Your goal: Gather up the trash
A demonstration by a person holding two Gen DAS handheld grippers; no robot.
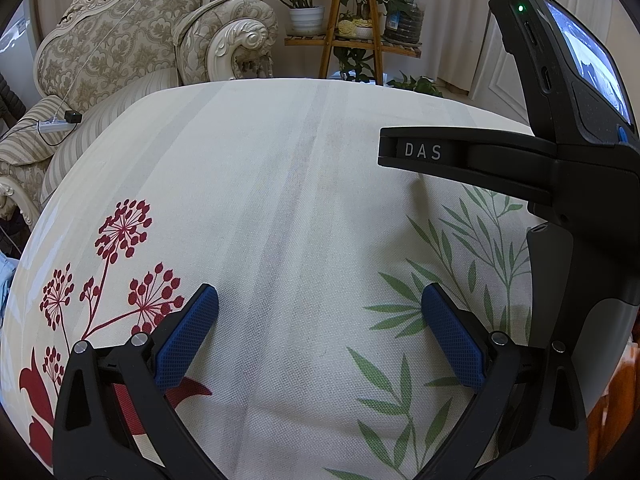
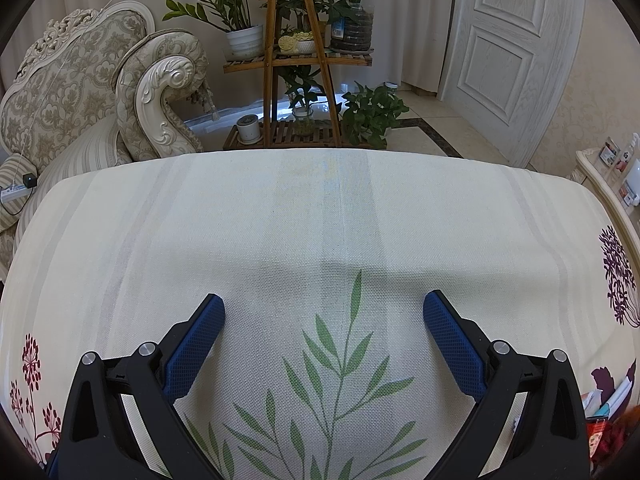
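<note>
Left wrist view: the left gripper [image 1: 319,312] hangs low in the frame over a tabletop [image 1: 280,184] covered by a cream cloth, its blue-padded jaws spread wide with nothing between them. Red flower prints [image 1: 120,264] mark the cloth at lower left, green leaf prints [image 1: 460,264] at lower right. The right gripper [image 1: 460,152] enters from the right edge, seen side-on, a lit screen [image 1: 588,56] on its body at upper right; from this angle its jaws cannot be read. An ornate armchair [image 1: 120,40] with a power strip [image 1: 52,124] on its seat fills the upper left, and a wooden plant stand [image 1: 352,36] with potted plants stands at top centre. No trash is visible on the cloth.

Right wrist view: the right gripper [image 2: 323,312] sits low in the frame above the same cloth, jaws wide apart and empty, a green leaf sprig [image 2: 340,360] printed between them. The armchair occupies the upper left, the plant stand the top centre, a white panelled door [image 2: 508,52] the upper right. Colourful packets [image 2: 608,420], partly cut off, lie at the lower right edge, beside the tabletop; whether these are the trash cannot be told.
</note>
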